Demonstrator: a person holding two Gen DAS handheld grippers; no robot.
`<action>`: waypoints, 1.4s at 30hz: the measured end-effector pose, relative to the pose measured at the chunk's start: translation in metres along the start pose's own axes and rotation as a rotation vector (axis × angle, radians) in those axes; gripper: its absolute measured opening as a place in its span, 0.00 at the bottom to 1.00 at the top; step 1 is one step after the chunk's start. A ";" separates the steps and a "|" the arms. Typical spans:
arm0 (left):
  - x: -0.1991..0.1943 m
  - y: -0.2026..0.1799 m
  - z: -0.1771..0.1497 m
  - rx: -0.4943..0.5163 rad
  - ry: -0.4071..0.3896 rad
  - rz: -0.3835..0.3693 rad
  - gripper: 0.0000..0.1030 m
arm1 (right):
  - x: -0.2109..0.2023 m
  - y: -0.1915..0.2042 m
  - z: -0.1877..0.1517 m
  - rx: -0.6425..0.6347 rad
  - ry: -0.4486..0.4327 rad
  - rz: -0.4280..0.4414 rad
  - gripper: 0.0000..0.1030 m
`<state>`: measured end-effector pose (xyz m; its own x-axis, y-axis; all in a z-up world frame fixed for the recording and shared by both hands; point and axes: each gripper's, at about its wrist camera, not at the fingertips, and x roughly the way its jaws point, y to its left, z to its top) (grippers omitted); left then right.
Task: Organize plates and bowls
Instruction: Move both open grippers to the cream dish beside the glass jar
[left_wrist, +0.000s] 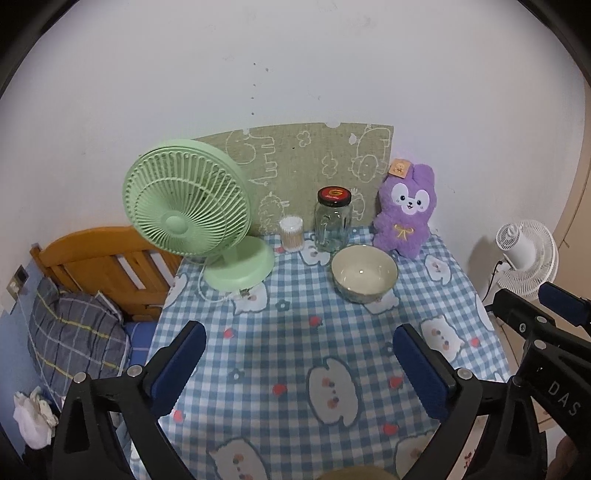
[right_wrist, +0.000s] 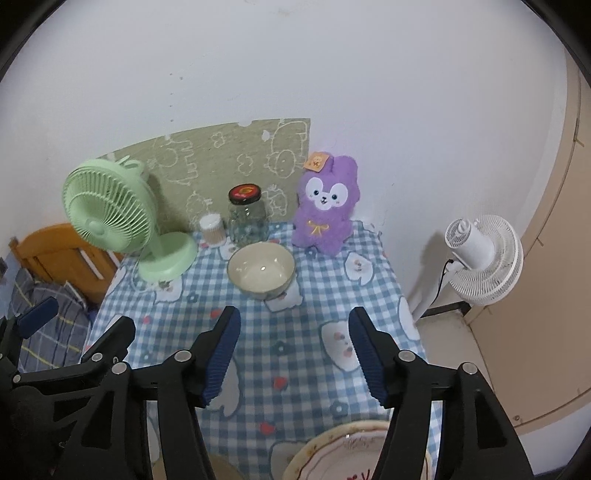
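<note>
1. The room: a plain white wall (left_wrist: 295, 66) stands behind the table. A wooden bed end (left_wrist: 103, 266) and a checked pillow (left_wrist: 74, 332) are to the left. A white fan (right_wrist: 484, 254) stands on the floor to the right.
2. The table (left_wrist: 295, 350) has a blue and white checked cloth with little animals and strawberries on it.
3. At the back of the table stand a green fan (left_wrist: 188, 214), a purple bunny toy (left_wrist: 404, 214), a glass jar with a dark lid (left_wrist: 332, 221) and a small tub of cotton buds (left_wrist: 291, 232).
4. The bowl (left_wrist: 364, 273) sits upright and empty near the back, just in front of the jar.
5. The plate (right_wrist: 343, 454) lies at the near edge of the table, low under the right gripper.
6. The left gripper (left_wrist: 299, 354) is wide open and holds nothing. The right gripper (right_wrist: 295, 350) is open too, with only cloth showing between its jaws.
7. The step: I think both tools hang free between picks, with the bowl and plate apart.
8. Next: I think one tool should reach to the bowl's rim, close on it, and bring the bowl to the plate.
</note>
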<state>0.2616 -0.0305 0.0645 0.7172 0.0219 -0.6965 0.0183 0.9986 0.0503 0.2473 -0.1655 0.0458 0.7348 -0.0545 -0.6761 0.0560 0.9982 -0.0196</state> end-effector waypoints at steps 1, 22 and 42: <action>0.004 0.000 0.004 0.001 0.003 -0.004 0.99 | 0.002 -0.001 0.003 0.003 -0.002 -0.004 0.66; 0.089 -0.011 0.060 -0.001 -0.026 -0.002 0.98 | 0.098 -0.012 0.056 0.043 0.009 -0.002 0.72; 0.181 -0.035 0.062 0.044 -0.003 -0.015 0.92 | 0.190 -0.017 0.056 0.050 0.035 -0.019 0.72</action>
<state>0.4334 -0.0643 -0.0188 0.7187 0.0065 -0.6953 0.0596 0.9957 0.0708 0.4238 -0.1945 -0.0404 0.7092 -0.0721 -0.7013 0.1044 0.9945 0.0034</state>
